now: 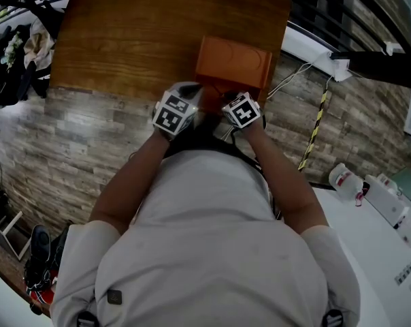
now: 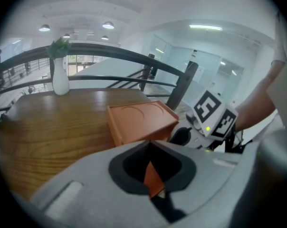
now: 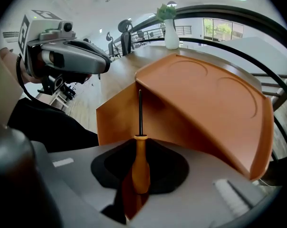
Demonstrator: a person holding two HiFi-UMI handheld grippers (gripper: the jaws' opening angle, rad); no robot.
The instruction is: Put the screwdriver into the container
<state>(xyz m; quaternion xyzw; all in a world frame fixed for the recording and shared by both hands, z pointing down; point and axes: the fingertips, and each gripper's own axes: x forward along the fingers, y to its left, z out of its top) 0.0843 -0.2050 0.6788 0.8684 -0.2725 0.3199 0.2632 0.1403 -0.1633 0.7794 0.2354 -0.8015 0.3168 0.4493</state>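
Observation:
An orange container stands near the front edge of the wooden table; its top, with two round impressions, faces up. My right gripper is shut on the screwdriver. The orange handle sits between the pads, and the thin dark shaft points at the container's near upper edge. My left gripper hovers just left of the container, its jaws together with nothing held. In the head view both grippers, left and right, sit side by side at the container's near side.
A white vase with a green sprig stands at the table's far side. A black railing runs behind and to the right of the table. A white cable and a yellow-black strip lie on the plank floor at the right.

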